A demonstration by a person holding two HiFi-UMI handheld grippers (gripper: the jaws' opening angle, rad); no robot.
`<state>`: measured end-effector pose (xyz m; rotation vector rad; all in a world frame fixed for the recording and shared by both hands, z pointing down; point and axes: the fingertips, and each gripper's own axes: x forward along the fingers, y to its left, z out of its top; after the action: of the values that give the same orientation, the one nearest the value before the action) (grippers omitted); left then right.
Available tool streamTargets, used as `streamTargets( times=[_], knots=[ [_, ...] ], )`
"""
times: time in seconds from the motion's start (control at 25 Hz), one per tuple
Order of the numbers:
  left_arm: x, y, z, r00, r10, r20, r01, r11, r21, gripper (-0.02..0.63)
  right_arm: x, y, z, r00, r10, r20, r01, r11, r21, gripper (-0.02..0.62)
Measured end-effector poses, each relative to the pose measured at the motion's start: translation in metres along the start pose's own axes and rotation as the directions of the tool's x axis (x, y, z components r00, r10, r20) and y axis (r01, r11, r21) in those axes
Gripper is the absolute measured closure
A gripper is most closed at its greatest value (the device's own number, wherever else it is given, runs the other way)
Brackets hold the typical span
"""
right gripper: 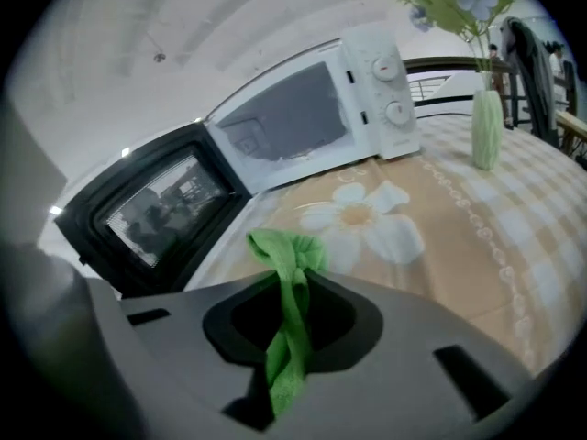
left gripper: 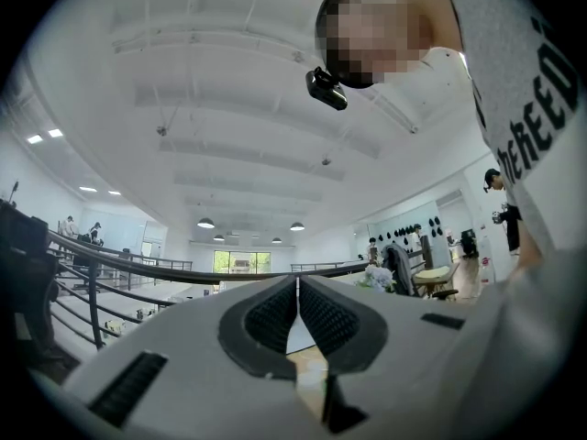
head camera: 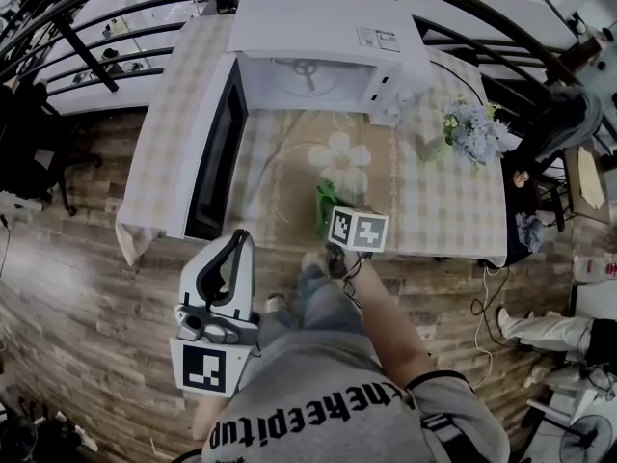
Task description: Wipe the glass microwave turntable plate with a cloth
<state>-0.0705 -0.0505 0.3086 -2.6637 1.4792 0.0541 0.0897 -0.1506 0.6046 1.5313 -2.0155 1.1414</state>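
Right tongs (right gripper: 292, 312) on cloth (right gripper: 288, 253), left tongs (left gripper: 298, 312) skyward

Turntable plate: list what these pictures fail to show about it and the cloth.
Plate: head view, clear glass lost against the flowered tablecloth; position unsure.
Cloth: right gripper view, lower end hidden inside the right gripper.
Table: left gripper view, blocked by the left gripper, aimed upward.

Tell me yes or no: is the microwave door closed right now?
No, the microwave door stands swung wide open to the left, leaving the white cavity of the microwave exposed.
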Motion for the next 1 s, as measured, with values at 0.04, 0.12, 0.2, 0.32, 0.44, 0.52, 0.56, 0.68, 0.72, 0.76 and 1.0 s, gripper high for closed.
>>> streamTargets(
  times=[0.04,0.12,0.2,0.32,0.44,0.52,0.56,0.68,0.72,0.76,1.0],
  knots=[
    [-0.002,0.001,0.0,1.0,0.004,-0.001,-0.004,1.0,0.001,0.594,0.004,0.02,-0.005,0.999,0.047,-0.01,-0.047,0.999,-0.002,0.551],
    [-0.005,0.004,0.001,1.0,0.015,-0.004,-0.015,1.0,0.004,0.594,0.011,0.06,-0.015,0.99,0.139,-0.037,-0.139,0.99,0.005,0.551],
    [-0.01,0.007,0.0,0.999,0.032,-0.007,-0.032,0.999,0.003,0.594,0.021,0.091,-0.027,0.977,0.199,-0.069,-0.199,0.98,0.008,0.549],
    [-0.017,0.011,0.001,0.999,0.05,-0.01,-0.05,0.999,0.005,0.594,0.037,0.106,-0.045,0.976,0.18,-0.121,-0.187,0.981,-0.049,0.549],
    [-0.023,0.013,0.001,0.998,0.058,-0.015,-0.058,0.998,0.011,0.594,0.04,0.105,-0.049,0.981,0.142,-0.133,-0.16,0.978,-0.134,0.551],
    [-0.024,0.013,0.002,0.998,0.056,-0.011,-0.056,0.998,0.012,0.594,0.037,0.103,-0.049,0.981,0.141,-0.133,-0.16,0.976,-0.147,0.551],
    [-0.024,0.012,0.003,0.999,0.053,-0.009,-0.053,0.999,0.012,0.594,0.035,0.1,-0.049,0.982,0.135,-0.131,-0.154,0.977,-0.148,0.551],
    [-0.023,0.008,0.004,0.999,0.036,-0.006,-0.036,0.999,0.013,0.594,0.028,0.085,-0.048,0.988,0.096,-0.123,-0.117,0.978,-0.171,0.551],
    [-0.022,0.006,0.004,1.0,0.03,-0.005,-0.03,0.999,0.013,0.594,0.025,0.078,-0.048,0.99,0.082,-0.118,-0.102,0.979,-0.178,0.551],
    [-0.02,0.005,0.004,1.0,0.024,-0.002,-0.024,1.0,0.014,0.594,0.022,0.071,-0.047,0.991,0.069,-0.112,-0.089,0.98,-0.181,0.551],
    [-0.013,-0.007,0.006,1.0,-0.015,0.004,0.015,1.0,0.006,0.594,0.003,0.024,-0.041,0.997,-0.004,-0.072,-0.006,0.99,-0.143,0.551]
  ],
)
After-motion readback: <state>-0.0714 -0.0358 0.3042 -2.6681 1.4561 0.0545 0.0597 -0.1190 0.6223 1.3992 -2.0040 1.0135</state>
